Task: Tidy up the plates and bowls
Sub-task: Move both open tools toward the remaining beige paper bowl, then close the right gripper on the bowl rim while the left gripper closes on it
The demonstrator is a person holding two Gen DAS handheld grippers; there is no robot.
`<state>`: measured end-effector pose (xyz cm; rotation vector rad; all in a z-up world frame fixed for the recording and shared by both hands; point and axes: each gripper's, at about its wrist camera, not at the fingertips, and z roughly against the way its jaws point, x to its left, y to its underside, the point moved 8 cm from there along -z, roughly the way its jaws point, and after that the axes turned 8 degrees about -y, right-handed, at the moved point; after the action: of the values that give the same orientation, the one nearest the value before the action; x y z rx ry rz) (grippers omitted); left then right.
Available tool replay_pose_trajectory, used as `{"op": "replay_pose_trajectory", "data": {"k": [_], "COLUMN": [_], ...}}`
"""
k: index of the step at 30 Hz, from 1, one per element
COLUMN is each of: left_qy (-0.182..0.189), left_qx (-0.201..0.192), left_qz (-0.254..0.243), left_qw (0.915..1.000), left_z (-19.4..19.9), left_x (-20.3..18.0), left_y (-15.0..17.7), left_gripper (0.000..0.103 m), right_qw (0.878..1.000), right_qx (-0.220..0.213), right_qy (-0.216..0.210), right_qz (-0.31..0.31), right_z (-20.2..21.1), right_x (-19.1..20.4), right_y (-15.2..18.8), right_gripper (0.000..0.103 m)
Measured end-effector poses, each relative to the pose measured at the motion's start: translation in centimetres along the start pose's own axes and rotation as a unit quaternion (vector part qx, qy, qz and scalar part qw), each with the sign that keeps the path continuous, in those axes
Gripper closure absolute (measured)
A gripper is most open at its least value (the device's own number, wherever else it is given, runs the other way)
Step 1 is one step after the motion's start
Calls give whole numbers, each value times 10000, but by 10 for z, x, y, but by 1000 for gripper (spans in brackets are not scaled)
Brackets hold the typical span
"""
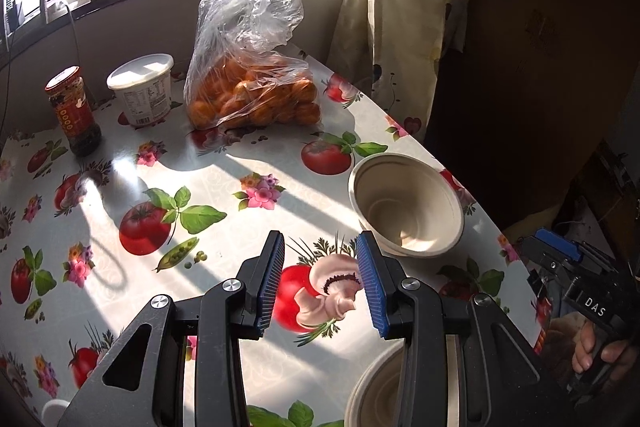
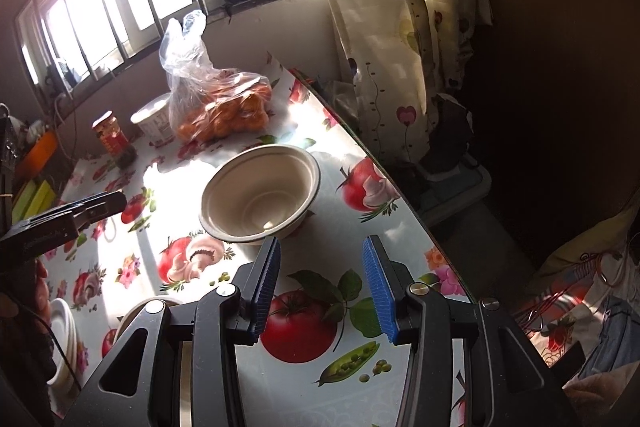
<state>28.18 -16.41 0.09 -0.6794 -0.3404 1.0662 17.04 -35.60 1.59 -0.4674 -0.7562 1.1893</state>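
Bowl (image 1: 406,205) on the table (image 1: 224,187) near its right edge, bag of oranges (image 1: 252,83) behind it, tub (image 1: 142,89) and jar (image 1: 74,111) left of the bag

My left gripper (image 1: 320,283) hangs over the tablecloth (image 1: 224,187) with its blue pads (image 1: 272,283) spread wide and nothing between them, only a printed tomato and mushroom below. Just ahead and to the right a beige paper bowl (image 1: 406,205) sits upright near the table's edge. Another beige bowl (image 1: 374,391) lies close under my right finger, partly hidden. Far back stand a red-lidded sauce jar (image 1: 74,111), a white lidded tub (image 1: 142,89) and a clear plastic bag of oranges (image 1: 250,67). At the right edge, my right gripper (image 1: 576,275) shows, held by a hand (image 1: 596,351).
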Motion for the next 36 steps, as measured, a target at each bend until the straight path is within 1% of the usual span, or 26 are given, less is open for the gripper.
{"op": "replay_pose_trajectory", "data": {"k": [3, 9, 14, 17, 19, 26, 36], "left_qy": [191, 258, 287, 278, 293, 325, 330], "left_qx": [43, 132, 278, 427, 468, 556, 670], "left_qz": [3, -14, -83, -57, -60, -98, -124], "left_qw": [9998, 9996, 9992, 9987, 9985, 9979, 9971], "left_z": [-12, -31, -49, -58, -62, -74, -84], "left_x": [-3, -5, -10, -12, -14, -20, -22], "left_y": [-8, -19, -21, -18, -17, -18, -15], "left_gripper": [64, 64, 64, 64, 64, 64, 64], "right_qw": [10000, 10000, 9998, 9995, 9994, 9981, 9968], "right_qx": [5, 46, 153, 239, 288, 414, 531], "right_qy": [32, 49, -105, -186, -203, -421, -526], "right_qz": [-7, 33, -60, -55, -49, -152, -280], "right_z": [-7, -22, -38, -46, -52, -68, -82], "right_x": [-4, -10, -14, -13, -14, -11, -10], "right_y": [-6, -17, -20, -20, -20, -17, -15], "right_gripper": [60, 60, 61, 63, 67, 72, 79]}}
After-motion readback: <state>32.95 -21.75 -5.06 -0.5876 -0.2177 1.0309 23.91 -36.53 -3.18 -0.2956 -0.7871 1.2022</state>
